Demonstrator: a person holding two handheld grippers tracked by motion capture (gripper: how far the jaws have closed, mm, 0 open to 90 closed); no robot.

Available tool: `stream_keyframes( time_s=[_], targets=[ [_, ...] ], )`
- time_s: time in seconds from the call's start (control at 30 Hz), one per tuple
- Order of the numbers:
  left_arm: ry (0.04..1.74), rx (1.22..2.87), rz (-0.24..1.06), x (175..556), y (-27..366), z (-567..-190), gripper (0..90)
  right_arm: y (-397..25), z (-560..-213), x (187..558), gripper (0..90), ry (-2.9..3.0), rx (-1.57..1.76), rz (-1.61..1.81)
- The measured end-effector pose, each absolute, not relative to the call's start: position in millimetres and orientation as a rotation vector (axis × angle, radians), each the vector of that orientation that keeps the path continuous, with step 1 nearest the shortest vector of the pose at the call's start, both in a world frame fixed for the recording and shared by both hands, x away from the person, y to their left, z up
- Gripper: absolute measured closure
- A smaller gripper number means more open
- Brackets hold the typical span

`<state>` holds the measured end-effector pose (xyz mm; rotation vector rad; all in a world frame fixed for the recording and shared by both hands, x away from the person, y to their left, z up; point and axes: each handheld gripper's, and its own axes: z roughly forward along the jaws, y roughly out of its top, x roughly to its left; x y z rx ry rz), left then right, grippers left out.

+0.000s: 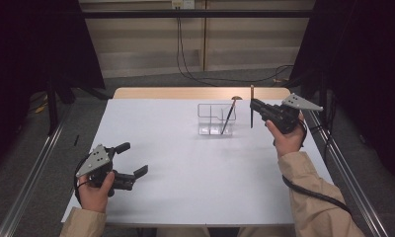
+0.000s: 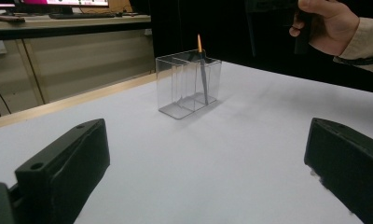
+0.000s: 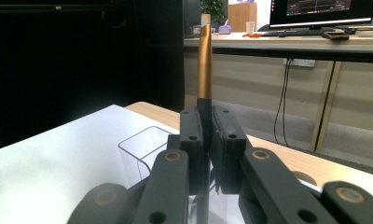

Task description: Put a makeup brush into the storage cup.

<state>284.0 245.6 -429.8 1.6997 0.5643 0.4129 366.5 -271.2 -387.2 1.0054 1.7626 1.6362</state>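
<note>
the high view looks forward and down from above the person's side, taking in the whole white table (image 1: 185, 163) from a distance. the left gripper view sits low near the tabletop, facing the clear organizer (image 2: 188, 84) from afar. the right gripper view looks along its jaws, close above that same organizer (image 3: 145, 144), which all 3 views share.

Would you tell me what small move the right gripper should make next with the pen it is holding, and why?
Probably shift it left until it is above the clear holder, then lower. The right gripper is shut on an upright pen hanging just beside the holder, where another pen already leans. The left gripper rests open, far off.
</note>
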Motion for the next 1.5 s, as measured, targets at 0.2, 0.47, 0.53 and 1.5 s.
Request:
stream_keyframes(
  time_s=[0.2, 0.47, 0.53, 1.5],
  targets=[
    [0.564, 1.699, 0.412, 284, 246, -430, 0.0, -269, -384, 371, 83.7, 1.749, 1.005, 1.644],
    [0.565, 1.697, 0.412, 284, 246, -430, 0.0, -268, -379, 376, 83.6, 1.720, 1.000, 1.664],
    [0.565, 1.697, 0.412, 284, 246, -430, 0.0, -267, -377, 377, 83.7, 1.718, 0.995, 1.663],
    [0.564, 1.692, 0.408, 283, 246, -430, 0.0, -241, -371, 400, 83.7, 1.703, 0.949, 1.693]
  ],
)
